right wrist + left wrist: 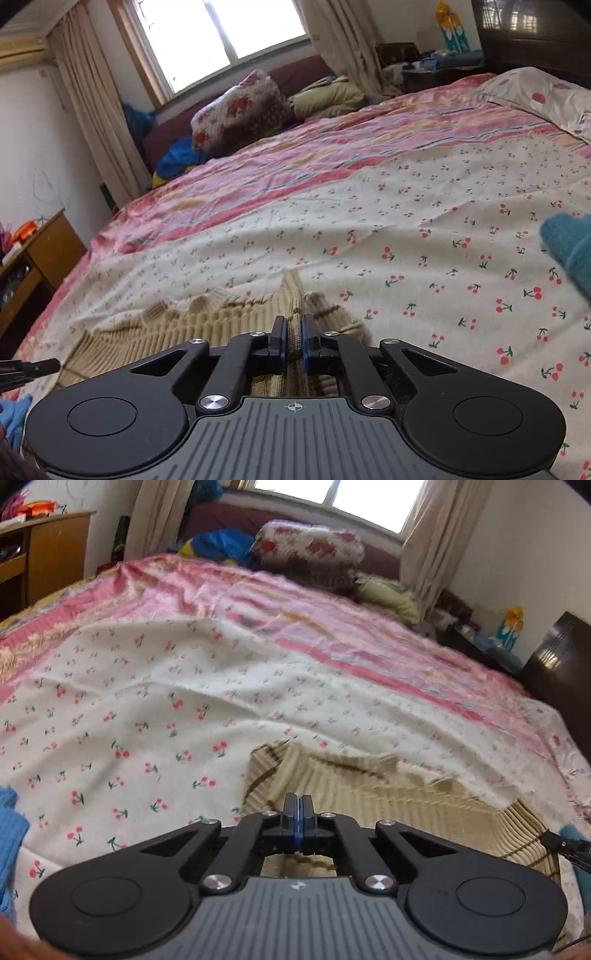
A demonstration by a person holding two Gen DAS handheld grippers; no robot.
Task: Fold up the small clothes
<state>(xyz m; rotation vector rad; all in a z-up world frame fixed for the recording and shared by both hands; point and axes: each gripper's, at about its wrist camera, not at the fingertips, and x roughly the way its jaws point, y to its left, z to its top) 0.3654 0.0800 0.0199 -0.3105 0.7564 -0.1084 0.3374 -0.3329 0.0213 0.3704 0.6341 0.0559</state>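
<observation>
A beige ribbed sweater (388,805) with thin brown stripes lies on the cherry-print sheet (129,709), close in front of both grippers. My left gripper (297,801) has its fingers pressed together where a ridge of the knit runs up to them, near the sweater's left edge. In the right wrist view the sweater (221,321) shows again. My right gripper (294,325) is shut on a raised fold of it, with knit visible between the blue pads. Each gripper's tip shows at the edge of the other's view.
A blue knit garment (11,834) lies at the near left and a teal one (569,247) on the sheet at the right. Floral bedding (240,110) and pillows sit at the bed's far side. A wooden desk (48,554) stands left, a dark headboard (557,661) right.
</observation>
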